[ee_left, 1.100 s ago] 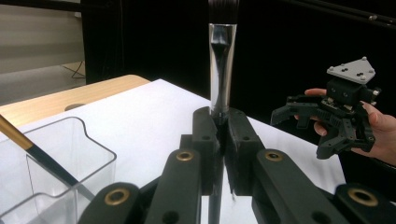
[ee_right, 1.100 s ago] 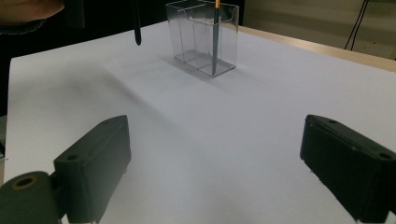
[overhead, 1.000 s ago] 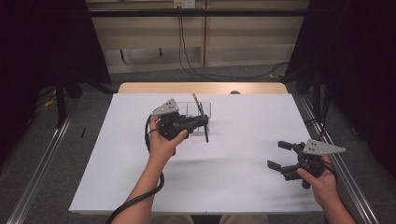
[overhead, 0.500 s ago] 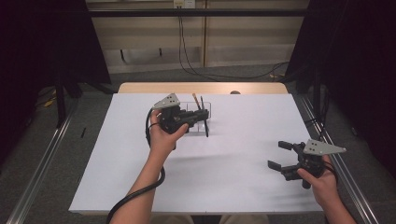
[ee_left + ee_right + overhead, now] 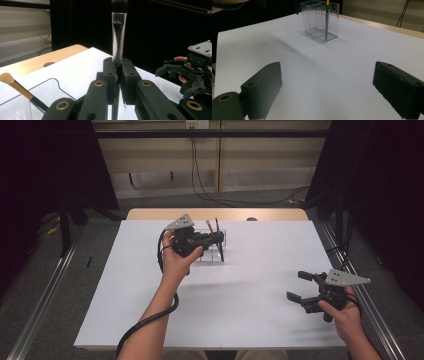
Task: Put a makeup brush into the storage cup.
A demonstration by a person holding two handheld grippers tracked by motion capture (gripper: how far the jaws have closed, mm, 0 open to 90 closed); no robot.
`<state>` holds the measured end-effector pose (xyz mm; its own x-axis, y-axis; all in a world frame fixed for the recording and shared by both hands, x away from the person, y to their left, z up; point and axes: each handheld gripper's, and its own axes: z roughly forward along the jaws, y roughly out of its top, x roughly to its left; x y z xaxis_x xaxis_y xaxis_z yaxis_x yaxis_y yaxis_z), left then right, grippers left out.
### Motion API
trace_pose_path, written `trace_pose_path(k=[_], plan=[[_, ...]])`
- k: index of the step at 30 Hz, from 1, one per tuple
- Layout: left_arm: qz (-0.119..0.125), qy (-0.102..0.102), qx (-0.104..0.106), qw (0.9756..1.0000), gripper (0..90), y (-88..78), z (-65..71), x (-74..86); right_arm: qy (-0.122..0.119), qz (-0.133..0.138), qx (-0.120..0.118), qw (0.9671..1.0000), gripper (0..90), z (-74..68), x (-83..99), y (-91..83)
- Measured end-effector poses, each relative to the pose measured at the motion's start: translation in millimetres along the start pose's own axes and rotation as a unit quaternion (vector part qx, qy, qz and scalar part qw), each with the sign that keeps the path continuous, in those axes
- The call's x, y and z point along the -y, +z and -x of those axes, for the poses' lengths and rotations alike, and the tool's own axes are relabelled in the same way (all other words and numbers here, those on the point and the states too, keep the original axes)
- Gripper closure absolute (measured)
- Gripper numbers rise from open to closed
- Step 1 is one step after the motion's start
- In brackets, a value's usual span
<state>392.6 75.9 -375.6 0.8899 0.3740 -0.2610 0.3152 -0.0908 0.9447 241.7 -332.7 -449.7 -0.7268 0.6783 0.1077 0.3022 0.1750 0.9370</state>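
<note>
My left gripper (image 5: 218, 239) is shut on a slim black brush (image 5: 219, 245) with a silver ferrule (image 5: 117, 35), held upright between the pads (image 5: 111, 75). It hovers at a clear plastic box (image 5: 214, 251) on the far middle of the white table. A gold-handled brush (image 5: 209, 226) leans inside that box (image 5: 51, 92); its tan tip (image 5: 6, 78) sticks out. I cannot tell whether the held brush's lower end is inside the box. My right gripper (image 5: 302, 286) rests open near the table's right edge, with nothing between its jaws (image 5: 327, 85).
A white sheet (image 5: 250, 290) covers the table, and a wooden strip (image 5: 150, 213) shows along the far edge. Metal rails (image 5: 45, 290) run down both sides. The left gripper's cable (image 5: 145, 322) trails along the forearm.
My left gripper has shifted slightly toward the far edge with the brush still in it. The right gripper has stayed put.
</note>
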Motion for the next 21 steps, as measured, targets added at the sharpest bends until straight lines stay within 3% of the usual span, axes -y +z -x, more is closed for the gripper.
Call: trace_pose_path(k=[21], plan=[[0.001, -0.005, -0.021, 0.9998, 83.8, 7.3, -16.7, -8.9, 0.005, 0.0, -0.002, 1.0, 8.5, 1.1, 0.8, 0.8]])
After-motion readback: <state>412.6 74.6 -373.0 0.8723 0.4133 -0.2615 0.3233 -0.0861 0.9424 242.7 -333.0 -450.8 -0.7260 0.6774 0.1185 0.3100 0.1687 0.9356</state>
